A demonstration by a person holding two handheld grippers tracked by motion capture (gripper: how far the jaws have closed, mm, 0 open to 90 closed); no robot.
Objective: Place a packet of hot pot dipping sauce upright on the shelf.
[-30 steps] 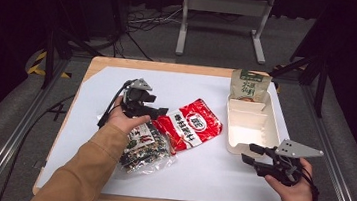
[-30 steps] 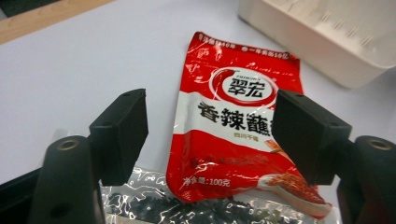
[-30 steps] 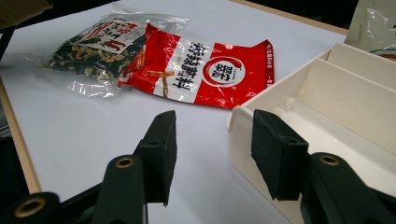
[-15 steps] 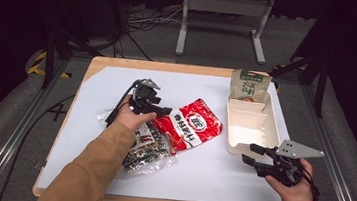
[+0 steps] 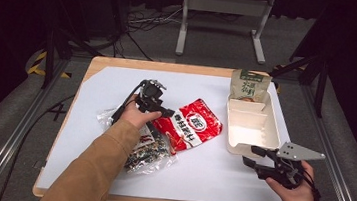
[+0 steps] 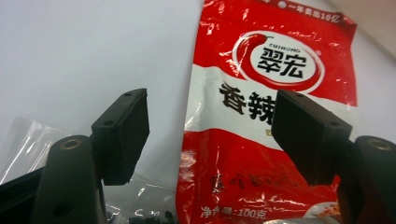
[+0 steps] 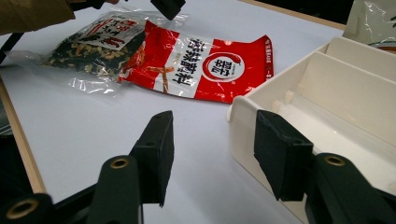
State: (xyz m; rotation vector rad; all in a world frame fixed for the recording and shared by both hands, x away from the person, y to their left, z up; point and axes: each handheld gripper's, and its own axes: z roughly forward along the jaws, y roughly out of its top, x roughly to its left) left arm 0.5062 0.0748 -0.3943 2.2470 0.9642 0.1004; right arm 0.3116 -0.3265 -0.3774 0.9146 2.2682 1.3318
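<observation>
Nearest us, our right gripper (image 5: 252, 156) hangs just off the white divided box's (image 5: 253, 133) front corner, jaws well apart and just widening, gripping nothing. Bare white table (image 5: 218, 177) lies open around it toward the near edge. Farther in, our left gripper (image 5: 161, 110) hovers over the red spice packet (image 5: 191, 125), jaws spread wide, empty, having just reopened. The packet overlaps a clear bag of dark snacks (image 5: 149, 147) beside it. Beyond the box stands a green-topped pouch (image 5: 249, 85) at the far edge.
</observation>
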